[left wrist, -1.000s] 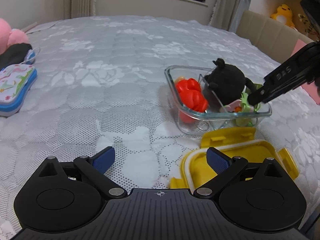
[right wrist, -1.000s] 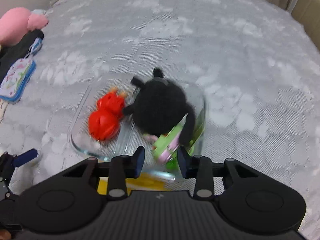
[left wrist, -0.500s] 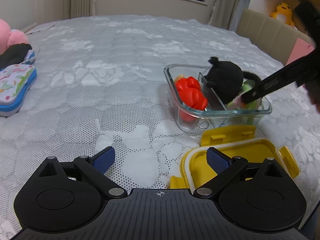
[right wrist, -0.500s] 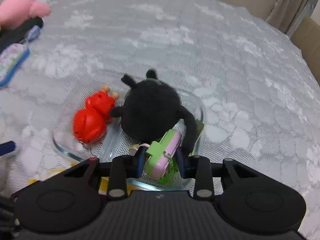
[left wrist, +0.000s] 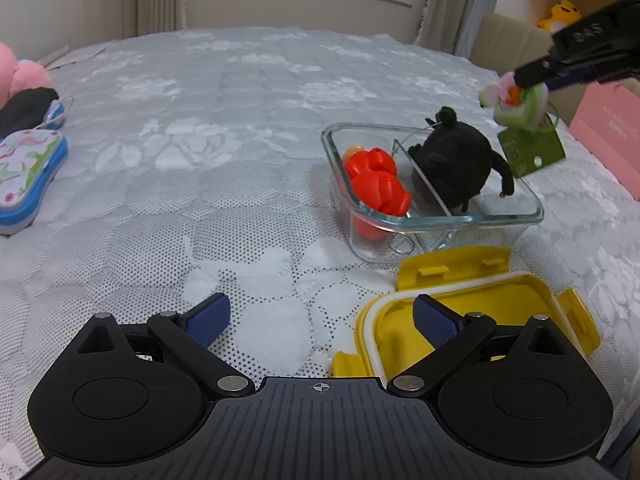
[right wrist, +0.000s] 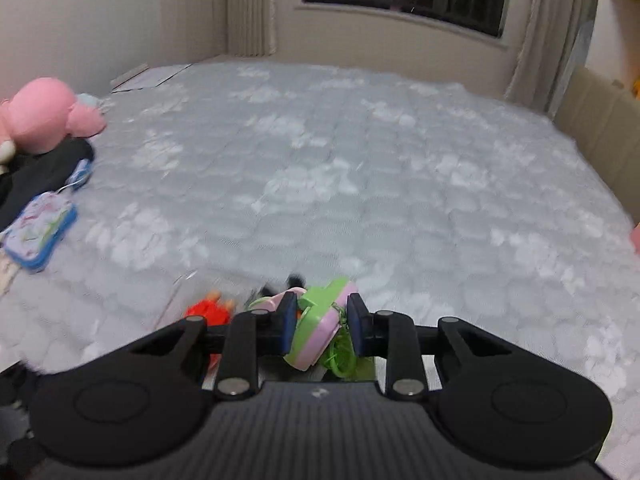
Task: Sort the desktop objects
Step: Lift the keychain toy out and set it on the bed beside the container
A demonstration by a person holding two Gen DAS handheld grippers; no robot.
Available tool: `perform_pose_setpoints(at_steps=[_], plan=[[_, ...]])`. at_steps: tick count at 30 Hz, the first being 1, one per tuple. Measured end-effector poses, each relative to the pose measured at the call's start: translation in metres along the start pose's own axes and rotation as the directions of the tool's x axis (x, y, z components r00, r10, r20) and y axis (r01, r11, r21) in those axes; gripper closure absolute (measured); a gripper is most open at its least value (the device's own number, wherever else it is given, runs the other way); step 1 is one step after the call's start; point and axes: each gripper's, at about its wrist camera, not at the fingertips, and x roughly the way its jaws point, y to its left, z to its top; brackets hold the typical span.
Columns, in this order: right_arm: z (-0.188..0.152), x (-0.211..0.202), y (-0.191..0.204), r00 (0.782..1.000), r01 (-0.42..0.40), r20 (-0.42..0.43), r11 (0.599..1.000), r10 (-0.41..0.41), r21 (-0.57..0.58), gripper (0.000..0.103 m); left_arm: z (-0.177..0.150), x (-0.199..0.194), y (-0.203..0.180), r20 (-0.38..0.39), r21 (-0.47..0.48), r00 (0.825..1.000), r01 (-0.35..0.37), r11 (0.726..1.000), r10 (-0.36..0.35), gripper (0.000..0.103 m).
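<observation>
We have the right hand-held gripper (right wrist: 319,322) clamped on the green-and-pink toy (right wrist: 320,330), held in the air above and to the right of the glass container (left wrist: 496,218); its green tag (left wrist: 530,150) dangles below it. The left hand-held gripper (left wrist: 322,318) sits wide and holds nothing, low over the bed (left wrist: 240,120) beside the yellow lid (left wrist: 520,296), which lies inner side up just in front of the container. The red toy (left wrist: 378,186) fills the left compartment, the black plush (left wrist: 456,164) the right one.

We judge the step as carrying the green-and-pink toy out of the container to wherever it gets sorted; the target is not clear from these views. Next move calls for picking a bare spot on the bed, lowering until toy and tag rest, then spreading the fingers. The right wrist view is blurred, so grip detail is rough.
</observation>
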Motion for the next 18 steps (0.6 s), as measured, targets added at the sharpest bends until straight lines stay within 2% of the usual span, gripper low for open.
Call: perform_pose_setpoints(at_steps=[13,16,18], plan=[[0.006,0.026,-0.029,0.996,0.065,0.052,0.993,-0.070,0.100,0.074,0.003,0.002,0.008,-0.001,-0.030,1.000,-0.006,1.000,0.006,0.003],[-0.001,0.013,-0.039,0.995,0.095,0.034,0.992,-0.098,0.089,0.074,0.004,0.004,0.001,0.000,-0.015,1.000,0.003,1.000,-0.003,0.003],[-0.012,0.020,-0.043,0.989,0.145,-0.027,0.988,-0.144,0.054,0.073,0.004,0.006,-0.006,-0.005,0.005,1.000,0.005,1.000,-0.005,0.003]])
